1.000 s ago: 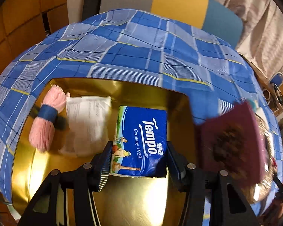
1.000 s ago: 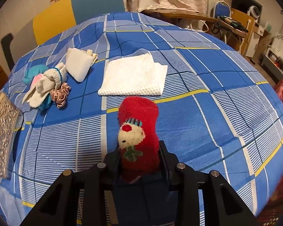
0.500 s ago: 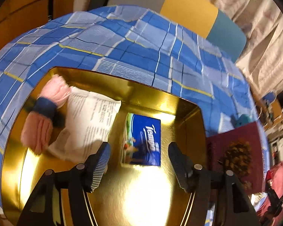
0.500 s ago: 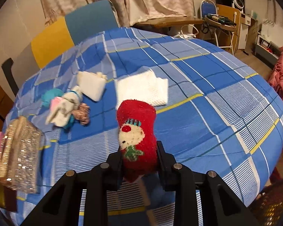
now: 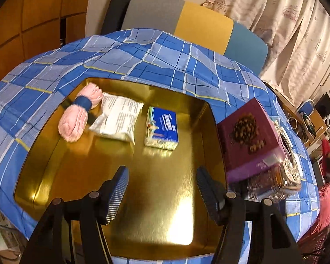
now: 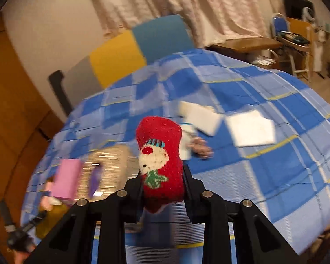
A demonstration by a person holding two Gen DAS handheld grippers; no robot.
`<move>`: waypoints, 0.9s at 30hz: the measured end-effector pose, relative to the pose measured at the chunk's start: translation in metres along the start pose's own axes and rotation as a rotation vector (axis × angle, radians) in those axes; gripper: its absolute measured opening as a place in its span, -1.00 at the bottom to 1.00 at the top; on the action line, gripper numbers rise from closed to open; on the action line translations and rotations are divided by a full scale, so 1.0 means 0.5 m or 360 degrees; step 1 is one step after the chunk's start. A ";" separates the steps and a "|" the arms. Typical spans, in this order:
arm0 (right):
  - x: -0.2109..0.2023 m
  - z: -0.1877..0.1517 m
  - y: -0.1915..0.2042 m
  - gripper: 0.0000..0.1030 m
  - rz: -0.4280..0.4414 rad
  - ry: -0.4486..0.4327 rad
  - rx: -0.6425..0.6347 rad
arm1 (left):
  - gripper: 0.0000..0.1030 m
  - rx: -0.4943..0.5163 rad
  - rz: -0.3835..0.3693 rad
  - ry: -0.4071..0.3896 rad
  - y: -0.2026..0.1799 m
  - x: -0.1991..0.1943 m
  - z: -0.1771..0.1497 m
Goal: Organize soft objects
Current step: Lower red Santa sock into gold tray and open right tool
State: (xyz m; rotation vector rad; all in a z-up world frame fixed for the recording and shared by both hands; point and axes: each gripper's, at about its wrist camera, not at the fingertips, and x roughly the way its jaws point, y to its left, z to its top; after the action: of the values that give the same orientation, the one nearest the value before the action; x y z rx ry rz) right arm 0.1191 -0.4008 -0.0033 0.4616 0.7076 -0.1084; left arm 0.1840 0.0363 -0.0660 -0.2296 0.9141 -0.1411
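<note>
In the left wrist view a gold tray point(image 5: 165, 209) lies on the blue checked cloth. In it sit a pink yarn bundle with a blue band point(image 5: 77, 114), a white packet point(image 5: 118, 118) and a blue Tempo tissue pack point(image 5: 161, 129). My left gripper point(image 5: 162, 189) is open and empty above the tray's near half. In the right wrist view my right gripper point(image 6: 162, 187) is shut on a red snowman sock point(image 6: 159, 154), held above the table. A folded white cloth point(image 6: 250, 129), a white pouch point(image 6: 200, 116) and a sock bundle point(image 6: 195, 145) lie beyond it.
A purple box point(image 5: 250, 140) rests on a glittery box point(image 5: 281, 176) right of the tray; both show in the right wrist view point(image 6: 68, 178). A chair point(image 5: 187, 24) with grey, yellow and blue back stands behind the table. Desks and clutter point(image 6: 292, 41) stand far right.
My left gripper let go of the Tempo pack in the tray, opened and pulled back. My right gripper lifted the red sock and swung left toward the boxes.
</note>
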 end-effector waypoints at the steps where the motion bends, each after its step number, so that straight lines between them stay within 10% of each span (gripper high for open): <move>1: -0.002 -0.001 0.021 -0.42 0.0025 -0.0002 -0.0011 | 0.25 -0.0007 -0.0005 -0.0002 0.002 -0.003 -0.005; 14: 0.074 -0.072 0.403 -0.42 0.0377 0.0232 -0.0414 | 0.25 0.0029 0.0089 -0.0100 0.035 -0.044 -0.058; 27: 0.298 -0.187 0.622 -0.42 0.0085 0.0416 -0.0766 | 0.25 -0.0184 0.0141 -0.0122 0.129 -0.058 -0.061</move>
State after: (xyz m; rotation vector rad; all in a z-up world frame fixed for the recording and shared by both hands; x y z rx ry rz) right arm 0.2535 -0.0724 -0.0463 0.0313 0.9444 0.1743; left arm 0.1439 0.1008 -0.0780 -0.2992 0.8558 0.0027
